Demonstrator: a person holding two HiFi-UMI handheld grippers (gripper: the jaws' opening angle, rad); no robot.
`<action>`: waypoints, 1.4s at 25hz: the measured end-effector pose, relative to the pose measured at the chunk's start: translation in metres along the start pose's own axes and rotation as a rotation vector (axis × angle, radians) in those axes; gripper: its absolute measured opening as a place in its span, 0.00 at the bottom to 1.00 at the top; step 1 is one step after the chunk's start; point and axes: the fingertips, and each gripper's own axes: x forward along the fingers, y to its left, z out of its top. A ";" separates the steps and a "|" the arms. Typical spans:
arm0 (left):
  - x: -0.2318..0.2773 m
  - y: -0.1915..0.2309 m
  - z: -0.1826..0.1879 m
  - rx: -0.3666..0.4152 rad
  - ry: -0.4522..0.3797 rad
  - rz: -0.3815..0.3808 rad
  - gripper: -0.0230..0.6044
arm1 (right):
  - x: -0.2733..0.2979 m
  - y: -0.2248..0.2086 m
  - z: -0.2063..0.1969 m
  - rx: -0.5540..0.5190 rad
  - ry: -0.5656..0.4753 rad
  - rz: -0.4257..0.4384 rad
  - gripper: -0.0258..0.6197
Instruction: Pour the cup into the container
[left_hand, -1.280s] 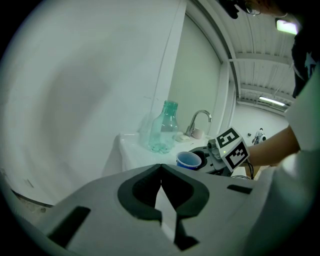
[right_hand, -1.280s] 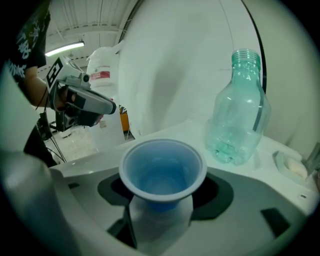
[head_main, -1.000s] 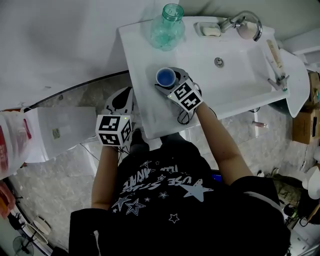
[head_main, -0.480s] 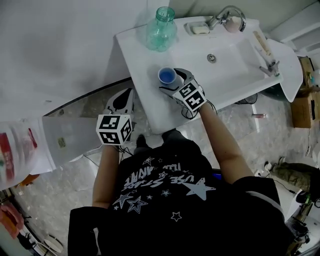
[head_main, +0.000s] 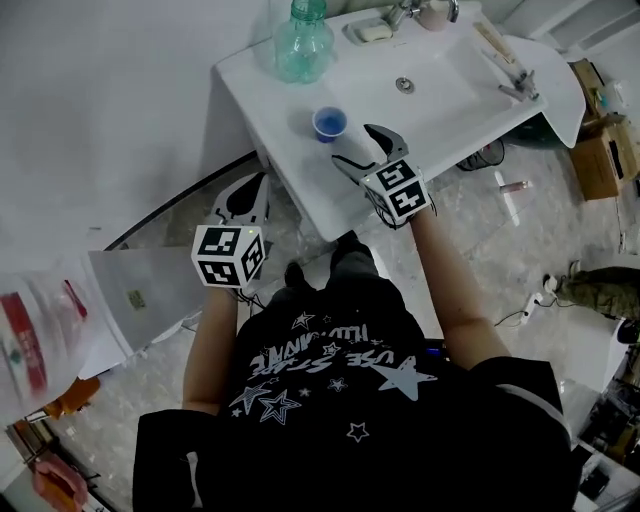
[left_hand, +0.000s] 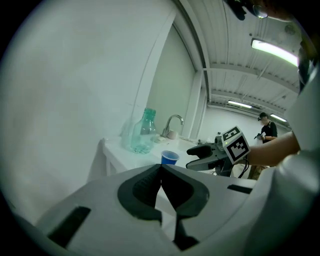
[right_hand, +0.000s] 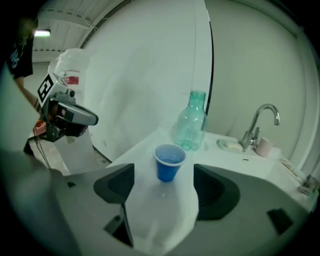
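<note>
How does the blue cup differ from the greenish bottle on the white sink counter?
The blue cup is short, opaque and wide-mouthed. The greenish bottle is taller, see-through and narrows to a neck. The cup stands nearer the front edge of the white counter, the bottle nearer the wall. Both stand upright.

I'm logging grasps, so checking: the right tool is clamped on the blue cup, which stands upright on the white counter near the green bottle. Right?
Not clamped. The right gripper view shows the right tool with its jaws apart, now closing, and nothing between them. The blue cup stands clear ahead of them, upright on the white counter near the green bottle.
</note>
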 end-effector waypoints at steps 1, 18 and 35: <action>-0.001 -0.003 -0.003 0.008 0.005 -0.023 0.05 | -0.008 0.002 0.003 0.014 -0.017 -0.025 0.61; -0.004 -0.075 -0.014 0.066 0.035 -0.213 0.05 | -0.124 0.039 -0.004 0.178 -0.123 -0.180 0.05; -0.076 -0.191 -0.048 0.101 0.073 -0.237 0.05 | -0.253 0.099 -0.043 0.188 -0.162 -0.192 0.05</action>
